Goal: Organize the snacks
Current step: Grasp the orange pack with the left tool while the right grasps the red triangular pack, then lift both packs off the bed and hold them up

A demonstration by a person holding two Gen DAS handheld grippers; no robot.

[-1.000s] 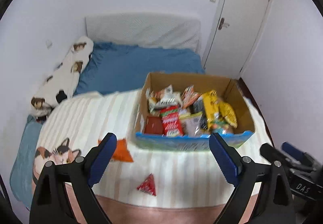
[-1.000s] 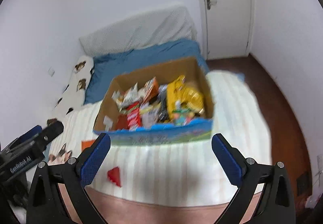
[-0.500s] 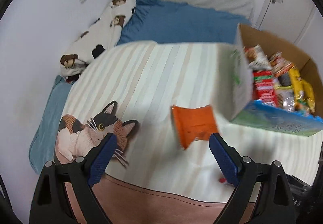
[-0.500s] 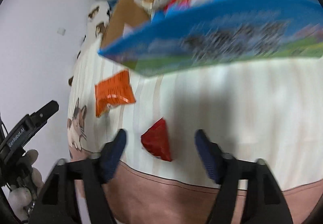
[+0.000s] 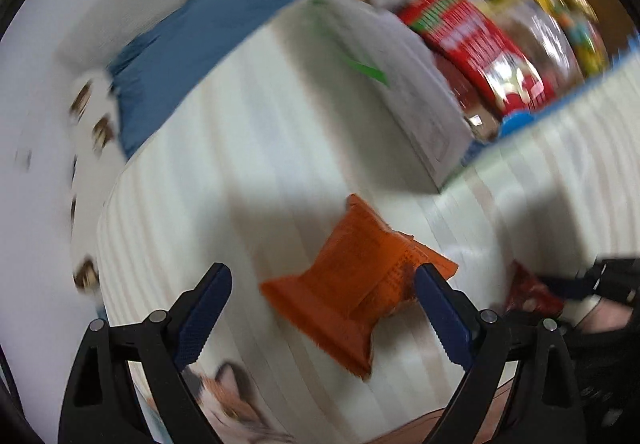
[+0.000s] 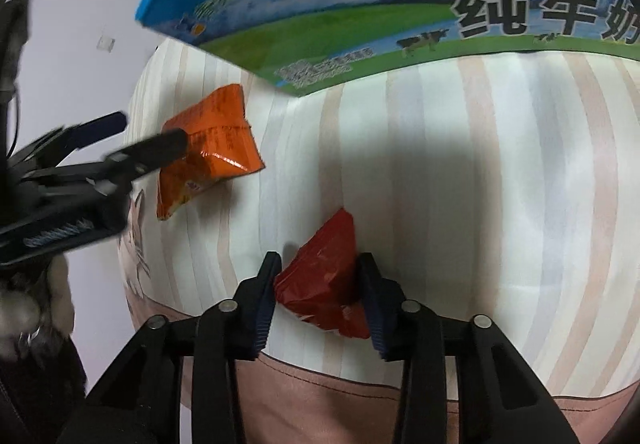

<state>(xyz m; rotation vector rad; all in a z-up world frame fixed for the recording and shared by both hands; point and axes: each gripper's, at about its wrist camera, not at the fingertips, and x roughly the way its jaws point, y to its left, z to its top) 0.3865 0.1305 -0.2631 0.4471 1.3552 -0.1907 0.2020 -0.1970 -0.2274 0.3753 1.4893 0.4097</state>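
An orange snack packet (image 5: 352, 284) lies on the striped blanket between the fingers of my left gripper (image 5: 320, 304), which is open around it; it also shows in the right wrist view (image 6: 212, 148). A red triangular packet (image 6: 324, 284) lies near the bed's front edge. My right gripper (image 6: 320, 296) has its jaws narrowed around it, both pads touching its sides. The cardboard box (image 5: 420, 104), full of snacks, stands just behind both packets; its blue and green printed side (image 6: 360, 24) fills the top of the right wrist view.
The striped blanket (image 6: 500, 164) with a cat print (image 5: 236, 404) covers the bed. A blue sheet (image 5: 192, 56) lies at the far end by the white wall. The bed's front edge (image 6: 400, 384) is just below my right gripper.
Both grippers dropped down onto the bed. The left one moved over the orange packet. The right one narrowed its jaws around the red packet.
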